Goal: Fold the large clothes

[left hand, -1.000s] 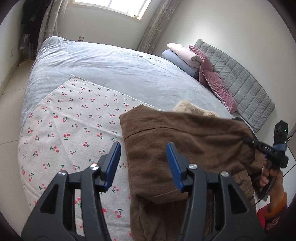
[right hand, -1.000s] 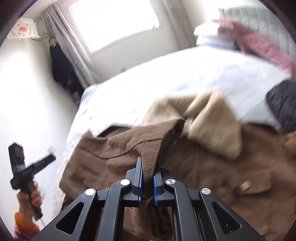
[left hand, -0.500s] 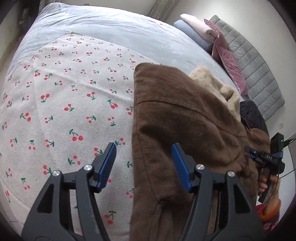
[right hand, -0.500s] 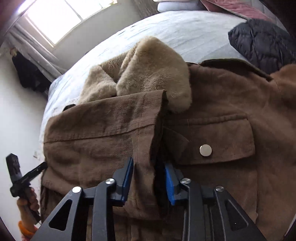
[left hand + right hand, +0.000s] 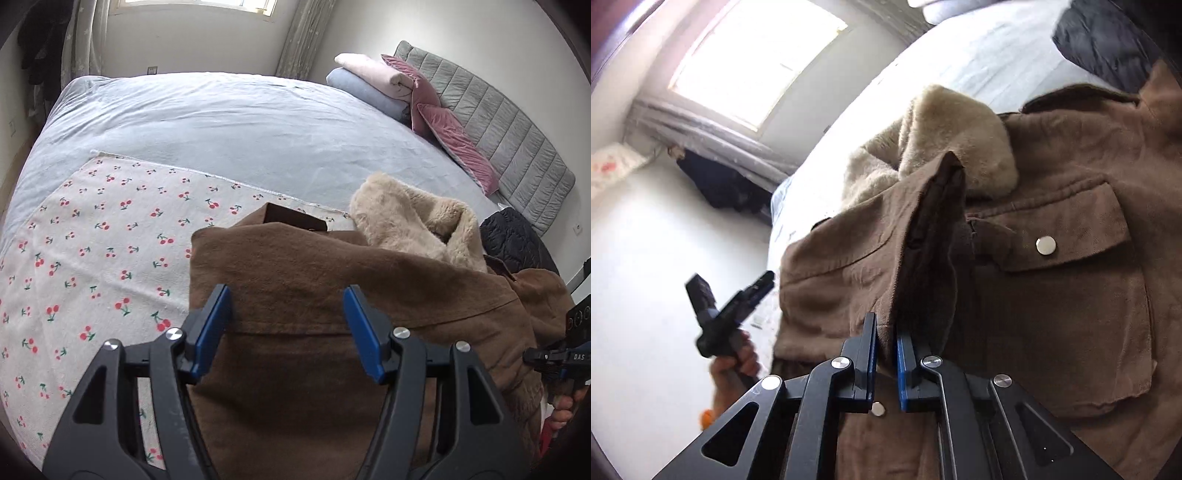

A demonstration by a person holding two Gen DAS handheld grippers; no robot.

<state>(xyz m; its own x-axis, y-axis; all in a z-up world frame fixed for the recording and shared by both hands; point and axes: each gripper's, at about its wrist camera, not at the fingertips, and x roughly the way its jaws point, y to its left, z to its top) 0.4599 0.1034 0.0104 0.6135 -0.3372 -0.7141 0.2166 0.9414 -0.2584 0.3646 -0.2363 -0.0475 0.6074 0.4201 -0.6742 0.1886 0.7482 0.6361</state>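
Right tool (image 5: 886,345) pinches the brown jacket's (image 5: 295,280) edge; left tool (image 5: 287,325) hovers released.

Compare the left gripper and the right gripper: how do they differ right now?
The left gripper has its fingers spread wide above the brown jacket, gripping nothing. The right gripper has its fingers pinched shut on a raised fold of that jacket. Both have blue pads and point down at the same jacket.
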